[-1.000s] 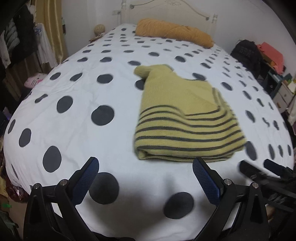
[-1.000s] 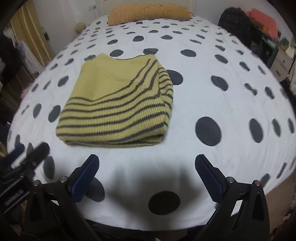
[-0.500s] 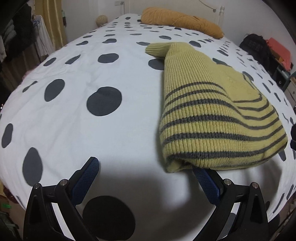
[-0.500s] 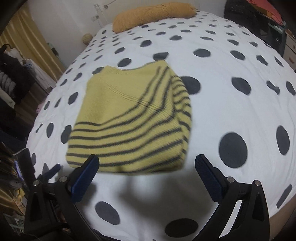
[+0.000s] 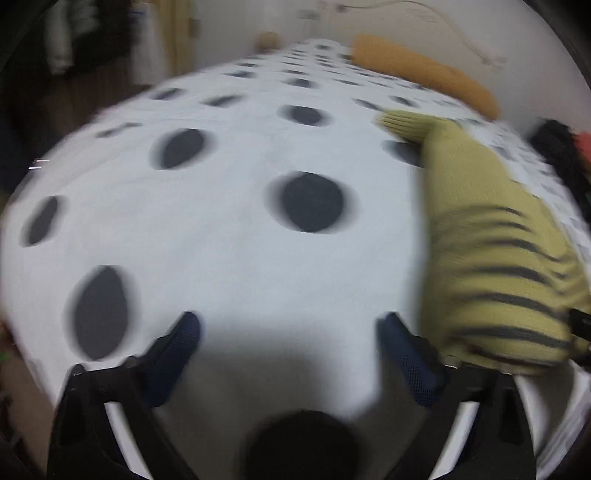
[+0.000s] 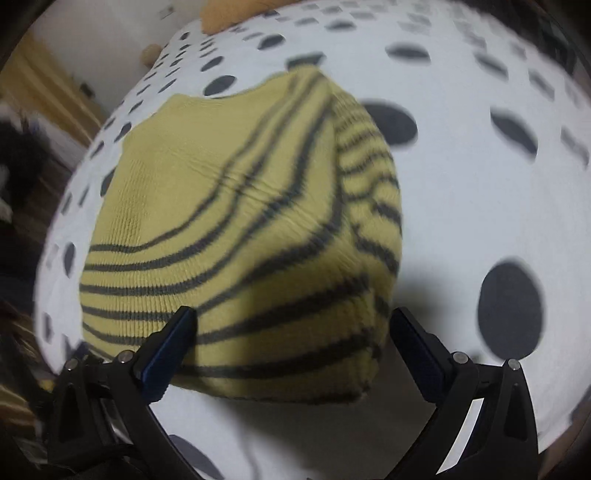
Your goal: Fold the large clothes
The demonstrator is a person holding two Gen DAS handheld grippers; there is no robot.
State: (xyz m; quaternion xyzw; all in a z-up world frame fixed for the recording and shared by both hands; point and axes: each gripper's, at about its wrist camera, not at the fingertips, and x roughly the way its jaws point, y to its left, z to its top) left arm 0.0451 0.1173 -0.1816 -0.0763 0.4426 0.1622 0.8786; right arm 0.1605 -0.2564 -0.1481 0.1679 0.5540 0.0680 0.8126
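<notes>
White bedsheet (image 5: 229,258) with dark polka dots covers the bed; orange pillow (image 5: 424,70) at the far end by the white wall (image 5: 443,33) (cable on it, blurred). Yellow curtain (image 6: 40,88) left, dark bag (image 5: 554,147) right

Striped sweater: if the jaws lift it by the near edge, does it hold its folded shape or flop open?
The sweater is a thick ribbed knit, so it probably sags and drapes. Its layers lie loose, stacked only by folding; a one-edge lift likely lets them unfold. Knit on the cotton-looking bedspread should drag, not slide.
</notes>
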